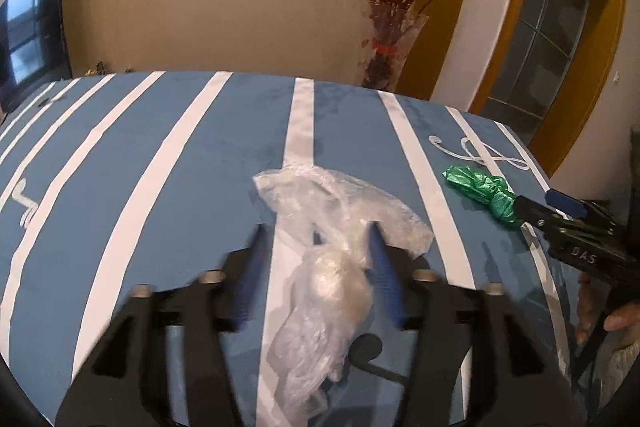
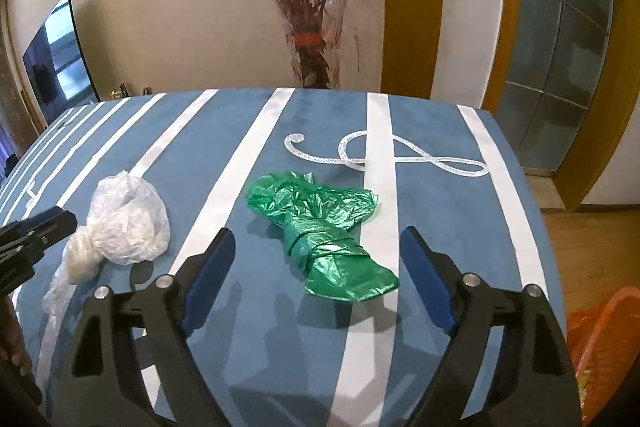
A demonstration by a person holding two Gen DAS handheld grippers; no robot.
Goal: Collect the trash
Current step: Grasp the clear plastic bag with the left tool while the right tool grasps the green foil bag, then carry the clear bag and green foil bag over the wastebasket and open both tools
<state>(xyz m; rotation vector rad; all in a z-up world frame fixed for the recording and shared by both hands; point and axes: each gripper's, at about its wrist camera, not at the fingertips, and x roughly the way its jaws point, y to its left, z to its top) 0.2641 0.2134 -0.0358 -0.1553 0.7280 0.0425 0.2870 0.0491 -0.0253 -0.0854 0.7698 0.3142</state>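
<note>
- While both grippers hung over the striped blue tablecloth (image 2: pixel 320 115), the left gripper (image 1: pixel 316 239) stood spread, its blurred blue pads either side of the clear plastic bag (image 1: pixel 320 267) without visibly pressing it.
- The bag's near end ran under the gripper body and was cut off there.
- The right gripper (image 2: pixel 316 251) was wide apart around the crumpled green bag (image 2: pixel 320 227), pads clear of it on both sides.
- Beyond the table's far edge stood a glass vase (image 2: pixel 316 39) of red branches, its base hidden.
- At the right, an orange thing (image 2: pixel 600 347) was cropped and hard to identify.
</note>
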